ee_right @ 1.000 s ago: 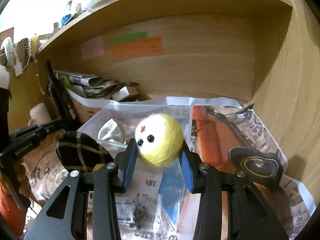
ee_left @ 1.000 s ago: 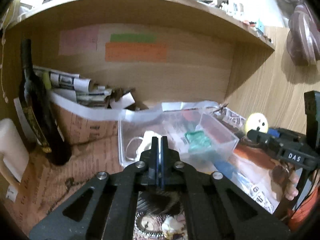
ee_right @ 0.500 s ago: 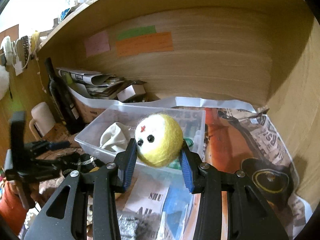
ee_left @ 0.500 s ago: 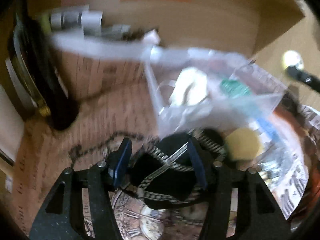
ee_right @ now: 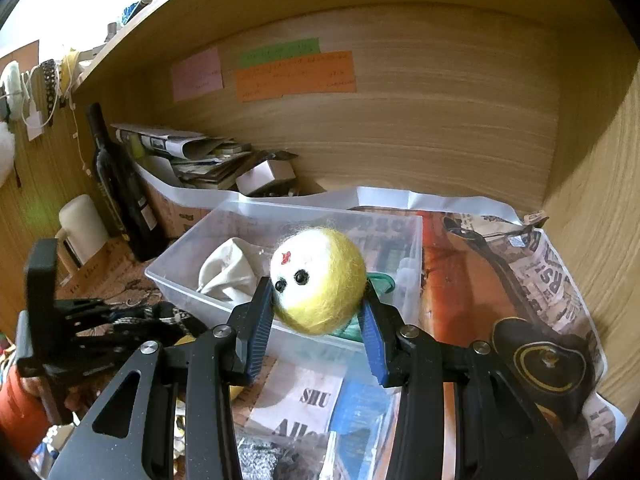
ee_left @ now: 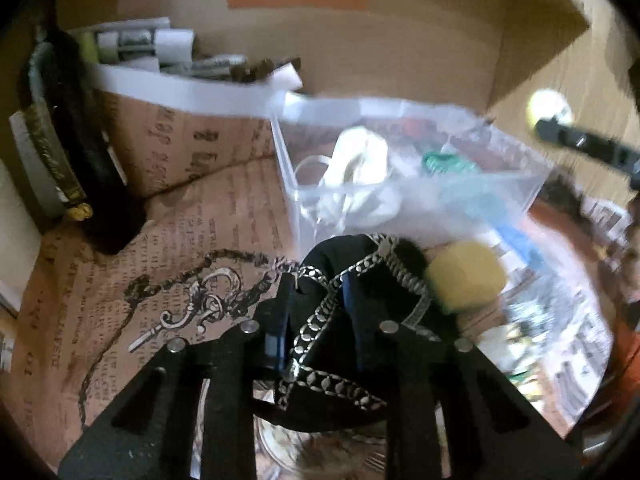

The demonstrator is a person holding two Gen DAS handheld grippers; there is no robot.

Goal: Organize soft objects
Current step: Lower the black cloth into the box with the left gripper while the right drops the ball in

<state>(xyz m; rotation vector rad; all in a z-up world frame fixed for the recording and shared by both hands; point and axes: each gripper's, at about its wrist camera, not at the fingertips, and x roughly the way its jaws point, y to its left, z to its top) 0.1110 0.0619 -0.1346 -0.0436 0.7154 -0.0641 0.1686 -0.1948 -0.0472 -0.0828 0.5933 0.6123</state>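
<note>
The left hand-held gripper [ee_left: 316, 300] had its blue pads narrowed onto a fold of the black pouch with silver chain trim [ee_left: 340, 320], which lay on the newsprint-covered desk [ee_left: 120, 280] just in front of the clear plastic bin [ee_left: 400, 184], with a yellow felt ball [ee_left: 466, 276] touching its right side. The right hand-held gripper [ee_right: 318, 320] pinched the yellow-and-white felt ball with a face [ee_right: 318, 280] between its pads, held above the near edge of the bin [ee_right: 280, 240]. Inside the bin lay a white cloth [ee_right: 228, 272] and a green item [ee_right: 380, 284].
</note>
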